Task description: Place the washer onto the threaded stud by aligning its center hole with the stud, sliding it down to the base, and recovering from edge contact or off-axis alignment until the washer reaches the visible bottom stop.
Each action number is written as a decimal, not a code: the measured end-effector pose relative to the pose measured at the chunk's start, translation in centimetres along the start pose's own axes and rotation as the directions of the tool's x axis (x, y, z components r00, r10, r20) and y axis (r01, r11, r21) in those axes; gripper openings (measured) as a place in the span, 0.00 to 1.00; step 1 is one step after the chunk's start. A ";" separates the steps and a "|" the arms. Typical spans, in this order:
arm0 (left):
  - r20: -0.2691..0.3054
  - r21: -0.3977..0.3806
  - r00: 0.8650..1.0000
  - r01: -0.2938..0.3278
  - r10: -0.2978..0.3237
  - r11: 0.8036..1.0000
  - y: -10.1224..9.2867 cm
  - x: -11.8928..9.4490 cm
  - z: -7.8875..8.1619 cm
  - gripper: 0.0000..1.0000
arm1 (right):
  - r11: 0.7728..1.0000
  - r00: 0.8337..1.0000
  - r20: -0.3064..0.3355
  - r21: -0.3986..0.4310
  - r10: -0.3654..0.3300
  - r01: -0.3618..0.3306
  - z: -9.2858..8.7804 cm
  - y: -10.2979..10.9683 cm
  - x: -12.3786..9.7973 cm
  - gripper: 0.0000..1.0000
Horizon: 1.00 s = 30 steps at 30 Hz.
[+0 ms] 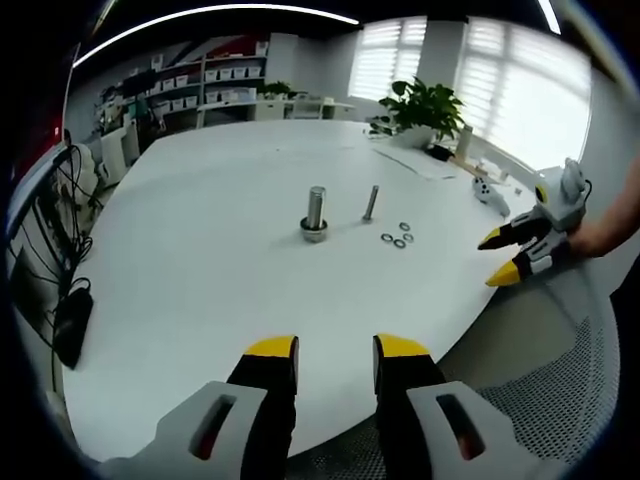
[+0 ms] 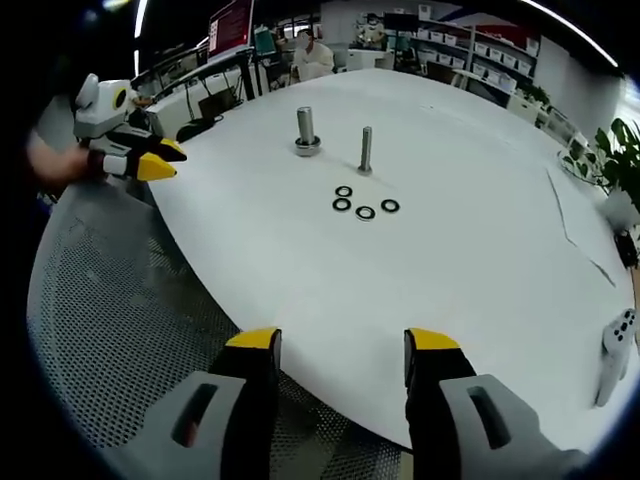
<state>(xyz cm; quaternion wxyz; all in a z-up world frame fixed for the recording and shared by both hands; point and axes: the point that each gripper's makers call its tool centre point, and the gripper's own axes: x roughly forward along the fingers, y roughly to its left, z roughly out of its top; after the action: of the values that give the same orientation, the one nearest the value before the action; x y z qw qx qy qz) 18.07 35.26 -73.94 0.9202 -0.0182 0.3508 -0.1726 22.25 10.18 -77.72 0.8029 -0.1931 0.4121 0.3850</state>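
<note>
On the white round table (image 1: pixel 200 260) stand two upright studs: a thick one (image 1: pixel 316 212) (image 2: pixel 305 130) with a washer at its base, and a thinner threaded stud (image 1: pixel 371 203) (image 2: pixel 366 150). Several loose washers (image 1: pixel 398 237) (image 2: pixel 364 204) lie close to the thin stud. My left gripper (image 1: pixel 336 350) is open at the table's near edge, nothing between its jaws. My right gripper (image 2: pixel 343 342) is open too, over the table edge, empty. Each gripper appears in the other's view, the right one (image 1: pixel 500 258) and the left one (image 2: pixel 160 160), both off the table's rim.
A mesh chair seat (image 2: pixel 110 300) (image 1: pixel 560 390) lies below the table edge. A white controller (image 2: pixel 615 350) (image 1: pixel 488 190) rests near the table rim. A potted plant (image 1: pixel 425 110), paper sheets (image 1: pixel 415 160), shelves (image 1: pixel 200 85) and cables (image 1: pixel 70 300) sit around the table.
</note>
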 end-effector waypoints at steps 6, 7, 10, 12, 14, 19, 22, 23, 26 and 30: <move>-0.006 0.002 1.000 0.007 -0.007 1.000 0.0 0.0 -0.2 0.28 | 0.999 1.000 -0.027 -0.044 0.000 -0.002 0.3 -0.4 0.4 0.53; -0.006 0.004 1.000 0.007 -0.007 1.000 0.0 0.0 -0.2 0.28 | 0.999 1.000 -0.029 -0.044 -0.002 0.001 0.4 -0.6 0.4 0.53; -0.007 0.001 1.000 0.008 -0.008 1.000 0.0 0.0 -0.2 0.28 | 0.999 0.999 -0.031 -0.034 -0.017 0.016 0.6 -1.3 0.5 0.54; -0.005 0.000 1.000 0.008 -0.008 1.000 0.0 0.0 -0.2 0.28 | 0.999 0.999 -0.032 -0.027 -0.023 0.022 0.8 -1.7 0.5 0.54; -0.003 -0.001 1.000 0.011 -0.011 1.000 -0.1 0.0 -0.2 0.27 | 0.999 0.999 -0.031 -0.023 -0.027 0.026 1.2 -1.9 0.7 0.54; 0.000 0.000 1.000 0.009 -0.009 1.000 0.0 0.0 -0.1 0.27 | 0.998 0.998 -0.005 0.003 -0.055 0.055 2.8 -2.8 1.0 0.54; -0.003 0.000 1.000 0.011 -0.011 1.000 -0.1 0.0 -0.2 0.27 | 0.998 0.998 0.003 -0.001 -0.059 0.059 3.9 -3.0 1.5 0.54; -0.003 0.001 1.000 0.011 -0.011 1.000 -0.1 0.0 -0.2 0.27 | 0.998 0.998 0.003 -0.003 -0.058 0.058 4.0 -3.0 1.6 0.54; 0.001 0.000 1.000 0.012 -0.012 1.000 -0.1 0.0 -0.1 0.27 | 0.998 0.999 0.000 -0.038 -0.048 0.048 4.9 -2.8 2.2 0.54; -0.005 0.002 1.000 0.012 -0.012 1.000 -0.1 0.0 -0.2 0.27 | 0.996 0.999 -0.014 -0.084 -0.030 0.029 5.7 -2.4 3.0 0.54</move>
<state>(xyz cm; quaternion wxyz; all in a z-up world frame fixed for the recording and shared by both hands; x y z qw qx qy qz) 17.91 35.14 -74.11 0.9183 -0.0191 0.3527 -0.1787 28.12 13.59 -76.85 0.7965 -0.2355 0.3990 0.3886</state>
